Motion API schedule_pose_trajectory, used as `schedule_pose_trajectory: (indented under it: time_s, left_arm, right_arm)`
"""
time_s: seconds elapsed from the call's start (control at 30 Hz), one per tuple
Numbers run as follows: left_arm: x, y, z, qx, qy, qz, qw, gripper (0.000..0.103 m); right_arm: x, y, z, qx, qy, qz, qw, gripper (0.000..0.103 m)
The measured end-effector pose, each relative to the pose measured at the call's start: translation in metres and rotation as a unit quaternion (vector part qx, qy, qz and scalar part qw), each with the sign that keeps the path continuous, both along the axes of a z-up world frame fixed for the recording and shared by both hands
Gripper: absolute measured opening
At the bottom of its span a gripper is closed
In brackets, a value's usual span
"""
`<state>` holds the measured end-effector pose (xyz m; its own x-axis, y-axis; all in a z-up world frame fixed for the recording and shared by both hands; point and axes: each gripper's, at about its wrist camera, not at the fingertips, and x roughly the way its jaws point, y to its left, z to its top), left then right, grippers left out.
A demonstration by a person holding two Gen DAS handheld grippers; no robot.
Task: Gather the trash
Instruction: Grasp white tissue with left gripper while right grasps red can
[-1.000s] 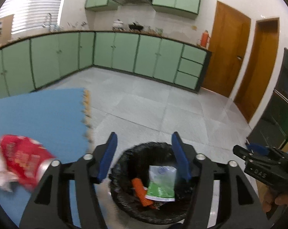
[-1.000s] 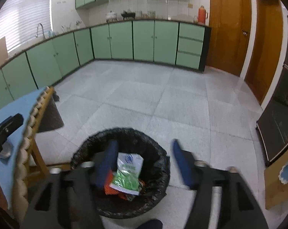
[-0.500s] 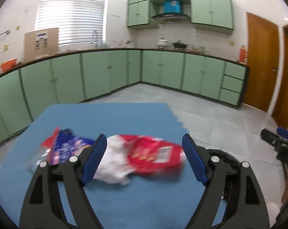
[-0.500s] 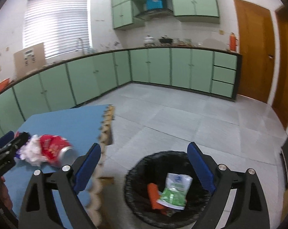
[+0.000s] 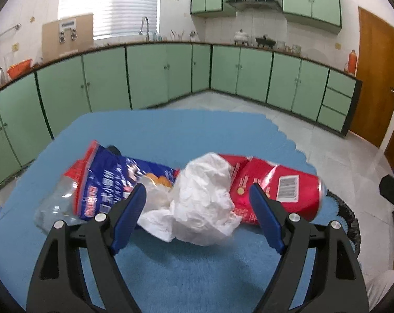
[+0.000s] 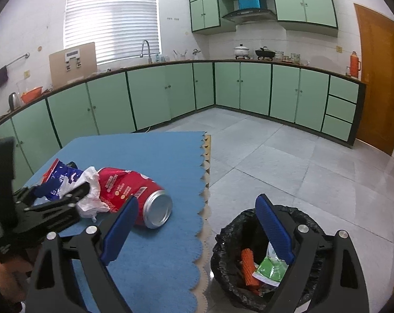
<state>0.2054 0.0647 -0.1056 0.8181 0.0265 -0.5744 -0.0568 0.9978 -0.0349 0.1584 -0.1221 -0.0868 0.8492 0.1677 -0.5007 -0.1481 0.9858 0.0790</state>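
Observation:
Trash lies on the blue table: a red can on its side, crumpled white paper, a blue snack bag and a clear plastic bottle. My left gripper is open and empty, its jaws on either side of the paper. It shows in the right wrist view at the paper, beside the can. My right gripper is open and empty between the table edge and the black-lined bin, which holds a green packet and an orange piece.
Green cabinets line the back walls under a counter with a sink and pots. A wooden door stands at the right. Grey tiled floor lies beyond the bin. The table has a scalloped right edge.
My left gripper has swung from above the bin to the table and now straddles the white paper. My right gripper has risen from over the bin and turned left toward the table.

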Motion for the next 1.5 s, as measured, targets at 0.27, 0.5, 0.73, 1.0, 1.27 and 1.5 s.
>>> schedule_pose_trajectory:
  time_s: [0.27,0.5,0.73,1.0,1.27,1.5]
  left_arm:
    - [0.015,0.01,-0.013,-0.035,0.039,-0.007,0.9986,0.04]
    - [0.011,0.01,-0.012,-0.035,0.035,-0.005,0.9988,0.016]
    - [-0.007,0.012,-0.003,-0.037,0.02,0.009,0.9991,0.013]
    - [-0.011,0.011,-0.011,-0.035,0.034,0.005,0.9988,0.013]
    - [-0.01,0.011,-0.013,-0.034,0.034,0.006,0.9988,0.013]
    - [-0.008,0.012,-0.016,-0.037,0.039,0.01,0.9985,0.014]
  right_arm:
    - [0.023,0.011,-0.009,-0.011,0.007,0.026,1.0,0.089]
    - [0.047,0.021,-0.015,-0.008,0.015,0.047,0.999,0.089]
    - [0.079,0.03,-0.03,0.003,0.052,0.074,0.996,0.089]
    - [0.097,0.041,-0.046,0.003,0.093,0.102,0.99,0.083]
    - [0.086,0.055,-0.052,0.006,0.114,0.15,0.982,0.067]
    - [0.066,0.057,-0.043,0.027,0.119,0.188,0.975,0.056]
